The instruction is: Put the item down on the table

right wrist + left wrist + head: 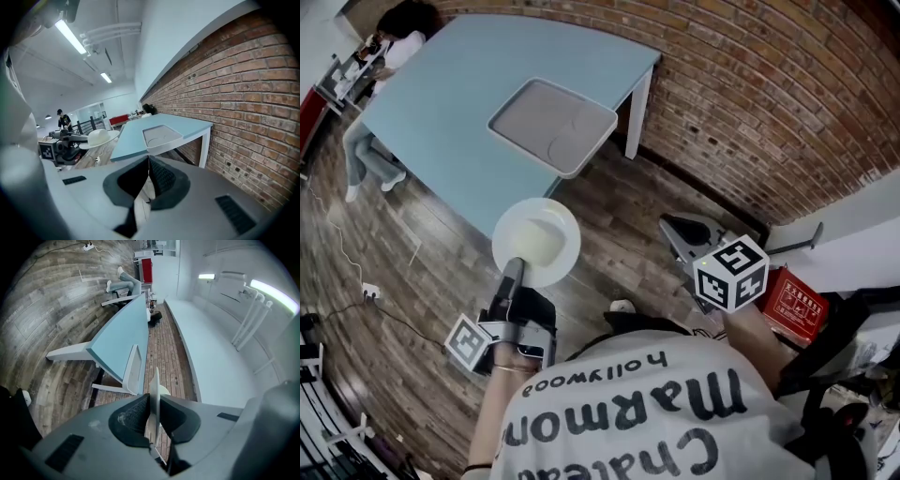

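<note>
Holding plate (536, 242) level by its rim | left gripper (153, 413) clenched on plate | right gripper (147, 165) closed, empty

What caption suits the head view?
Left gripper holds a white bowl by its rim, short of the blue table.

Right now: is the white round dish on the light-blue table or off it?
Off. Left tongs grip the white round dish by its rim above the wooden floor, short of the light-blue table.
</note>
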### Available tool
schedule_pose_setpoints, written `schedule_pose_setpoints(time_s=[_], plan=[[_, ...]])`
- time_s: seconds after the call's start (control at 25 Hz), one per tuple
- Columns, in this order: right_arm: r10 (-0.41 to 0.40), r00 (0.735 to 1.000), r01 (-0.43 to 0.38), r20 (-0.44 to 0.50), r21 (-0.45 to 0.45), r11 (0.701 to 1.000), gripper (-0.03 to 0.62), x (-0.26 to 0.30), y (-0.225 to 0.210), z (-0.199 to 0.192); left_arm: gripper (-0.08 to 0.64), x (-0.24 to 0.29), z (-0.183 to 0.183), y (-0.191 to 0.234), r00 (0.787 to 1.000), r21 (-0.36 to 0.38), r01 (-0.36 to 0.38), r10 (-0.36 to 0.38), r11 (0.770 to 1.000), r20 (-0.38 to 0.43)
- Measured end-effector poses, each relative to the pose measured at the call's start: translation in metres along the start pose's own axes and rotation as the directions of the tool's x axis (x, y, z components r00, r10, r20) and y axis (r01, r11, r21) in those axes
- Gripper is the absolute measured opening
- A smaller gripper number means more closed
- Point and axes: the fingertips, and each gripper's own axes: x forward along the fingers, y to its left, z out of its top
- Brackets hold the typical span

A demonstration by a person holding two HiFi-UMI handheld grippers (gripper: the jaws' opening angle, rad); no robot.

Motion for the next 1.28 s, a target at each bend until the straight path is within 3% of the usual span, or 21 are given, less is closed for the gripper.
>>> schedule_pose_setpoints(time_s=[0.28,0.72,1.28], plan=[[0.030,1.000,-0.030,-0.001,-0.008,1.000,0.011,0.018,-0.027,0.011,0.026,0.034,0.000,-0.001,0.999,0.006,0.014,-0.014,1.000,0.035],[0.085,0.996,-0.085,-0.004,-0.003,0.996,0.011,0.028,-0.026,0.010,0.026,0.065,-0.011,-0.014,0.999,0.026,0.027,-0.028,0.999,0.030],[0.067,0.998,-0.067,0.006,0.019,0.998,0.011,0.054,-0.040,0.027,0.026,0.094,0.012,-0.017,1.000,0.026,0.026,-0.026,0.999,0.014]])
